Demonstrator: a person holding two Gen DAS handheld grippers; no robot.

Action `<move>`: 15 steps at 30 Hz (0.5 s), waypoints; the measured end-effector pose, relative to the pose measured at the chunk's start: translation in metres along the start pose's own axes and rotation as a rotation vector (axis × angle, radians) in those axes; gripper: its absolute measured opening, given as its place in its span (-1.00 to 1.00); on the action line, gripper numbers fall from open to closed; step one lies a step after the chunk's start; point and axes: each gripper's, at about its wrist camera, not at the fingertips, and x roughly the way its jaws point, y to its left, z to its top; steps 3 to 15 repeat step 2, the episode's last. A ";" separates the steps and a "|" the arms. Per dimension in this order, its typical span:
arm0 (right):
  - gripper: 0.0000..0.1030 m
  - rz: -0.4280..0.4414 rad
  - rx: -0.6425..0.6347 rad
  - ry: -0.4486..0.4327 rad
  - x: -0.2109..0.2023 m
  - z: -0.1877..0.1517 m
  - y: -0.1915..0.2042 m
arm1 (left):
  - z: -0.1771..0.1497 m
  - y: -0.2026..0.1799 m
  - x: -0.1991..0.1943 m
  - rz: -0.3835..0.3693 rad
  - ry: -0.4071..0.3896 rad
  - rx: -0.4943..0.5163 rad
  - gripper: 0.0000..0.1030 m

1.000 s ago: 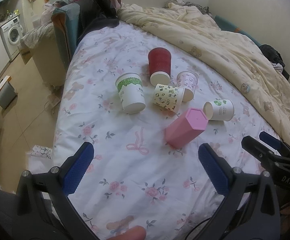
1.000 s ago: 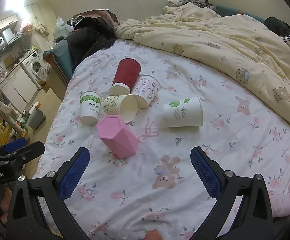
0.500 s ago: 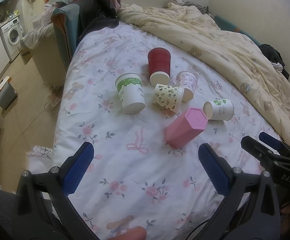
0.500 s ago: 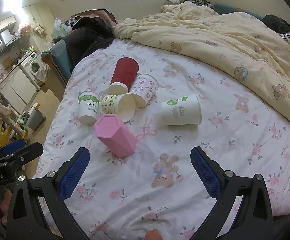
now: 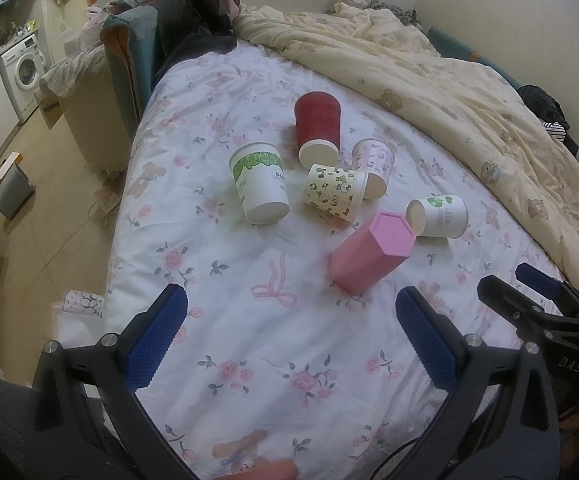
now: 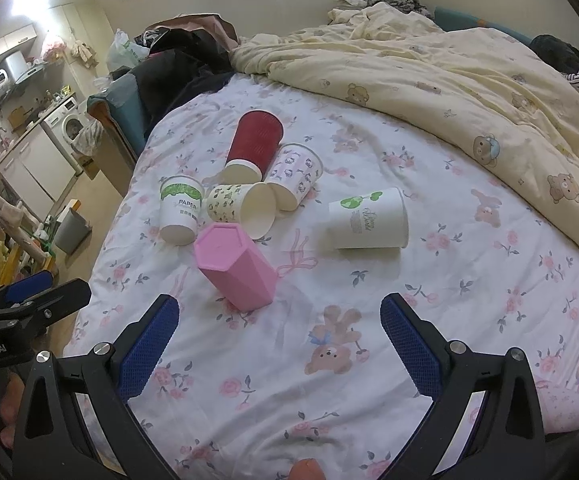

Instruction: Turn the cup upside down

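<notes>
Left gripper [image 5: 291, 334] spread wide over floral sheet [image 5: 249, 320] at bottom of frame; pink hexagonal cup [image 5: 371, 258] tipped at centre right, five paper cups behind.

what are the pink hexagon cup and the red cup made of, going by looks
The pink hexagon cup looks like moulded plastic: smooth, matte, uniform colour, crisp flat facets. The red cup looks like paper: a finely ribbed, matte wall like a corrugated sleeve, with a plain white band at one end. Neither can be confirmed by sight alone.
</notes>
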 end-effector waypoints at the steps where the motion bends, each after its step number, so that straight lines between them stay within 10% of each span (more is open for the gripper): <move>1: 1.00 0.006 0.004 0.007 0.001 0.001 0.000 | 0.000 0.000 0.000 0.005 -0.005 0.001 1.00; 15: 1.00 0.011 0.008 0.012 0.002 0.002 -0.001 | -0.001 0.000 -0.001 0.020 -0.011 0.003 1.00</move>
